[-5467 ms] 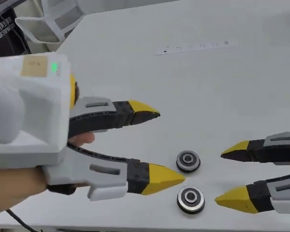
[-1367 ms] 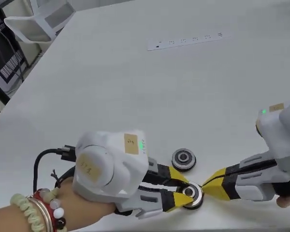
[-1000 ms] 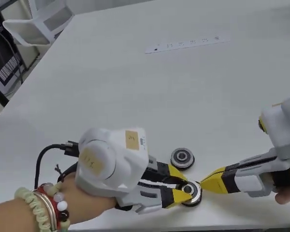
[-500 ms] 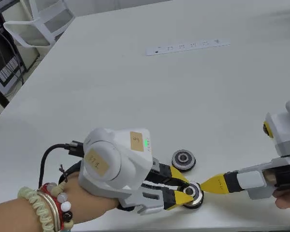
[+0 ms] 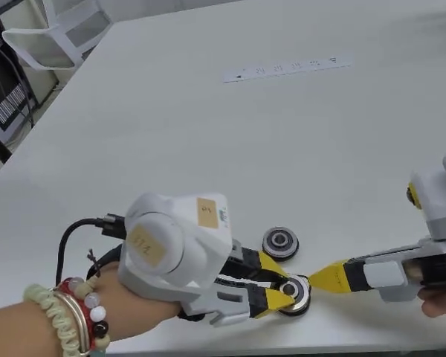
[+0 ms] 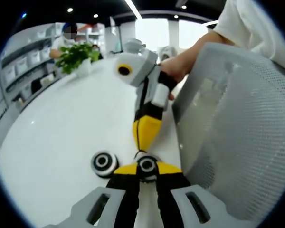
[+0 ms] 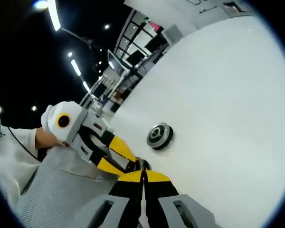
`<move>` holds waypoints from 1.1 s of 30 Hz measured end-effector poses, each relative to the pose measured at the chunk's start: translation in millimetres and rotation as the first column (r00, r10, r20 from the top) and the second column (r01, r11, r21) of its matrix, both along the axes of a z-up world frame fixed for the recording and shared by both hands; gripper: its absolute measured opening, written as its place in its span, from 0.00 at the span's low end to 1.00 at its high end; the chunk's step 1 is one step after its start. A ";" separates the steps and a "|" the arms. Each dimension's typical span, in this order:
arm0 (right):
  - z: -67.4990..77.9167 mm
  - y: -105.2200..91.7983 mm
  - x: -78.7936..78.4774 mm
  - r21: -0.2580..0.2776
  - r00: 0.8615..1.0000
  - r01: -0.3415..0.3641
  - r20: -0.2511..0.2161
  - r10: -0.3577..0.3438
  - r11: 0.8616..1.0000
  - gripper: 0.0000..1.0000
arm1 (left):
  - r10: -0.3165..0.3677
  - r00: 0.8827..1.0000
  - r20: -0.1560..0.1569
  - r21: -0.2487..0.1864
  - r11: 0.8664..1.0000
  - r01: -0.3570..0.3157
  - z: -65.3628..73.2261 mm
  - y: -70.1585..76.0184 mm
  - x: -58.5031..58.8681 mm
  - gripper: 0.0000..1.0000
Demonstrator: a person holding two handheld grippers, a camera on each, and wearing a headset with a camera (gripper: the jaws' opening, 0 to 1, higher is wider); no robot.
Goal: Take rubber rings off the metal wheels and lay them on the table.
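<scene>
In the head view, two metal wheels lie near the front edge of the table [image 5: 208,134]. The left gripper [image 5: 288,288] comes in from 9 o'clock and is clenched across the near wheel [image 5: 296,292], one yellow tip on either side. The far wheel [image 5: 280,242] sits free at about 11 o'clock from it, close by but apart. The right gripper [image 5: 316,280] reaches in from 3 o'clock, its point at the rubber ring [image 5: 306,291] on the near wheel's rim.

In the left gripper view, the near wheel [image 6: 147,164] is pinned between the two tips of the left gripper [image 6: 147,169], and the right gripper [image 6: 145,137] touches it from 12 o'clock. The far wheel [image 6: 104,163] is at 9 o'clock.

In the right gripper view, the right gripper [image 7: 143,175] has its jaws pressed together. I cannot make out whether any rubber is nipped between them. The left gripper [image 7: 130,163] lies at 11 o'clock and the far wheel [image 7: 159,135] at 1 o'clock.

Both wheels lie flat with the bore facing up. Each is a disc, so it has no long axis along the table, only a short upright one.

To do the step well, the left grip should stay firm on the metal. The right tip should catch the ring's edge and peel outward toward 3 o'clock, rolling the ring off and not dragging the wheel.
</scene>
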State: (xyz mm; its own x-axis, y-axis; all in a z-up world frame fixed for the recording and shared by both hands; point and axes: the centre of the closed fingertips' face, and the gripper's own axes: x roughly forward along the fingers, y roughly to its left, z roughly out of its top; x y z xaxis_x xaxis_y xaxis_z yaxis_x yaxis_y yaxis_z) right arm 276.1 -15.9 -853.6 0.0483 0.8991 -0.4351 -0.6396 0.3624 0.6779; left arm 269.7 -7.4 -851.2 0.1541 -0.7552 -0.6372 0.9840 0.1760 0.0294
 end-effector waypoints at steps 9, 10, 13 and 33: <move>2.5 0.2 1.0 0.021 1.000 -0.013 -0.010 0.013 1.000 0.00 | 0.005 1.000 -0.002 0.000 1.000 -0.005 0.0 0.4 0.1 0.12; 2.9 0.5 0.4 0.034 1.000 -0.011 -0.028 0.012 0.999 0.00 | 0.005 1.000 -0.002 0.000 1.000 -0.005 0.0 0.4 0.1 0.12; 4.6 2.6 -3.8 0.082 0.992 -0.008 -0.125 0.018 0.997 0.00 | 0.000 1.000 -0.002 0.000 1.000 0.000 0.0 0.3 -0.4 0.12; 11.2 11.4 -7.1 0.162 0.977 0.008 -0.210 0.027 0.987 0.00 | -0.007 1.000 0.012 0.012 1.000 0.007 -0.4 0.1 -0.4 0.12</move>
State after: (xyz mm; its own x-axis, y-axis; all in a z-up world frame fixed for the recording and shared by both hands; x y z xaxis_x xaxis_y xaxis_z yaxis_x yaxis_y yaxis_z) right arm 269.0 -4.5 -842.3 -0.0379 0.9580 -0.2844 -0.4784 0.2324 0.8468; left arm 269.3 -7.3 -851.6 0.1567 -0.7483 -0.6445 0.9847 0.1686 0.0438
